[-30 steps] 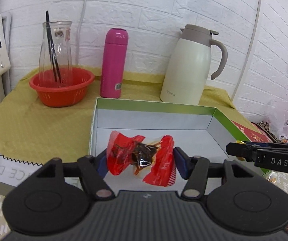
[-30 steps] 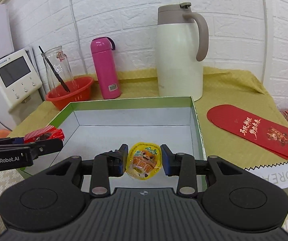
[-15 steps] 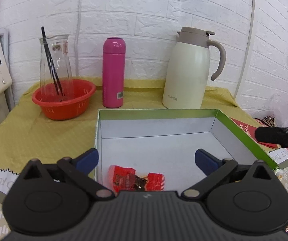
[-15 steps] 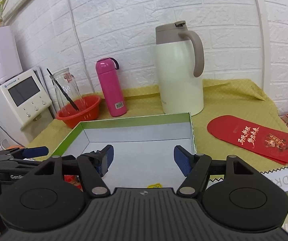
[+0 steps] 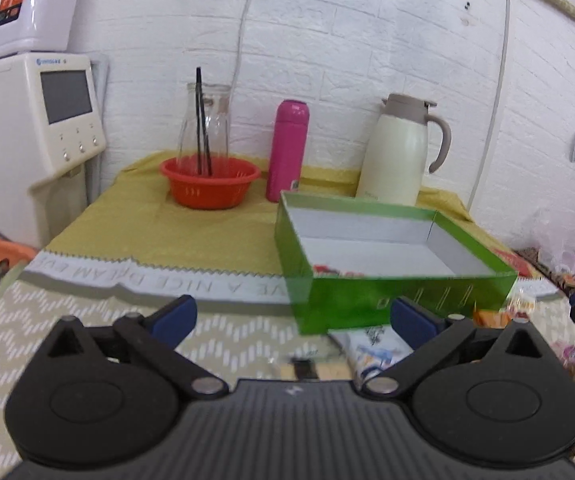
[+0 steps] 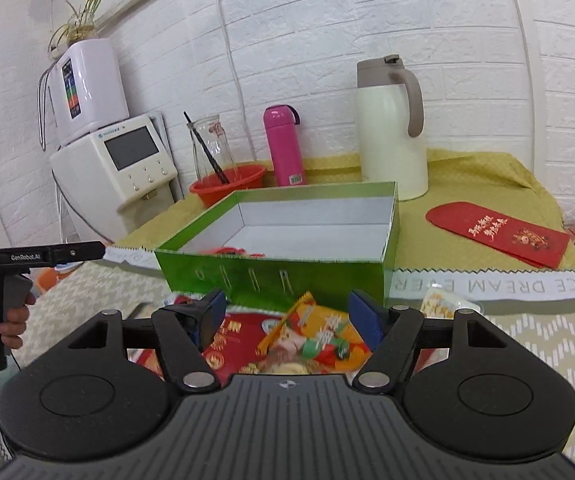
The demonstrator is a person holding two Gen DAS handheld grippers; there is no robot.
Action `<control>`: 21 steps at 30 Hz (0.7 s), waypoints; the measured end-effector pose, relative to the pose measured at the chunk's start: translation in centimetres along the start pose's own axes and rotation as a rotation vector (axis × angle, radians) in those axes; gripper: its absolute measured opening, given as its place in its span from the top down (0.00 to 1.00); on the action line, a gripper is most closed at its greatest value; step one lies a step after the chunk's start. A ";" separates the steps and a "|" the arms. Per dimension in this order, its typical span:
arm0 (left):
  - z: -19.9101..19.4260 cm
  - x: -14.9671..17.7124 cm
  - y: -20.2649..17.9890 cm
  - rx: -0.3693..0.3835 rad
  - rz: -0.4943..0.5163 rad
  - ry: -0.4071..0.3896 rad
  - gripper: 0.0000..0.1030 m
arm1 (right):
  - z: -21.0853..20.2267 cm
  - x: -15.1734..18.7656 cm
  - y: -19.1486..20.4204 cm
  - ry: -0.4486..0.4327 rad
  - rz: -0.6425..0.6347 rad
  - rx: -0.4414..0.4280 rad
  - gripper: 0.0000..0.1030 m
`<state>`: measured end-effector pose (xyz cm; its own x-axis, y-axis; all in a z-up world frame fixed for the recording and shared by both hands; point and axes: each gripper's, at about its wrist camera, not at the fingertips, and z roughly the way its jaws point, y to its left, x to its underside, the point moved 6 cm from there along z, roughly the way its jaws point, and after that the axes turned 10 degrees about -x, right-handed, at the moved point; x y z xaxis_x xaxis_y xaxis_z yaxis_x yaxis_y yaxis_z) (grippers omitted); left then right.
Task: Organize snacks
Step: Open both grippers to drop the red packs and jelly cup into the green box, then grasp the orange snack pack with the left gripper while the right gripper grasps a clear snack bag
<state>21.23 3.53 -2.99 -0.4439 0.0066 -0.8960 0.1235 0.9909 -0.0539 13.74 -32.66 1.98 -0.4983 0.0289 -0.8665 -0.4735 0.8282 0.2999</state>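
The green box (image 5: 387, 298) with a white inside stands on the table; it also shows in the right wrist view (image 6: 271, 276). A red snack wrapper (image 5: 329, 269) lies inside it near the front left (image 6: 233, 251). My left gripper (image 5: 293, 322) is open and empty, low in front of the box, over a white-and-blue packet (image 5: 371, 350). My right gripper (image 6: 293, 316) is open and empty above an orange snack packet (image 6: 315, 340) and a red packet (image 6: 229, 340) in front of the box. The left gripper also shows in the right wrist view (image 6: 47, 258).
At the back stand a red bowl with a glass jug (image 5: 209, 184), a pink flask (image 5: 287, 150) and a cream thermos (image 5: 397, 152). A white appliance (image 5: 35, 120) is at the left. A red envelope (image 6: 499, 234) lies right of the box. More snacks (image 5: 521, 304) lie by the box's right corner.
Both grippers opened and dropped their snacks into the box, then pulled back and down to the table in front of it.
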 end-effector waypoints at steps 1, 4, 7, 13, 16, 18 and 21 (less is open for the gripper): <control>-0.1 0.8 0.1 -0.014 0.014 0.019 0.01 | 0.1 0.6 0.2 0.009 -0.022 0.012 0.00; -0.4 3.0 0.0 -0.021 0.010 0.095 0.01 | 0.3 1.7 1.2 0.041 -0.079 0.001 0.00; -1.2 4.3 -1.5 0.027 0.033 0.107 0.01 | 0.4 2.3 2.4 0.068 -0.138 -0.027 0.08; -2.4 6.8 -5.8 0.065 0.194 0.101 0.01 | 0.8 3.5 3.5 0.109 -0.256 -0.012 0.09; -2.0 7.6 -7.1 0.092 0.224 0.120 0.01 | 1.9 3.8 3.3 0.147 -0.284 0.002 0.11; -1.3 7.9 -7.5 0.089 0.236 0.129 0.01 | 2.9 3.8 2.9 0.179 -0.309 0.025 0.11; -0.4 8.2 -7.7 0.114 0.201 0.171 0.01 | 3.9 3.8 2.4 0.203 -0.342 0.044 0.00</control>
<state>16.30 -4.03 -9.78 -0.5421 0.2338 -0.8072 0.3193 0.9458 0.0595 13.55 -28.36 -2.16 -0.4528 -0.3604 -0.8155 -0.6075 0.7942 -0.0137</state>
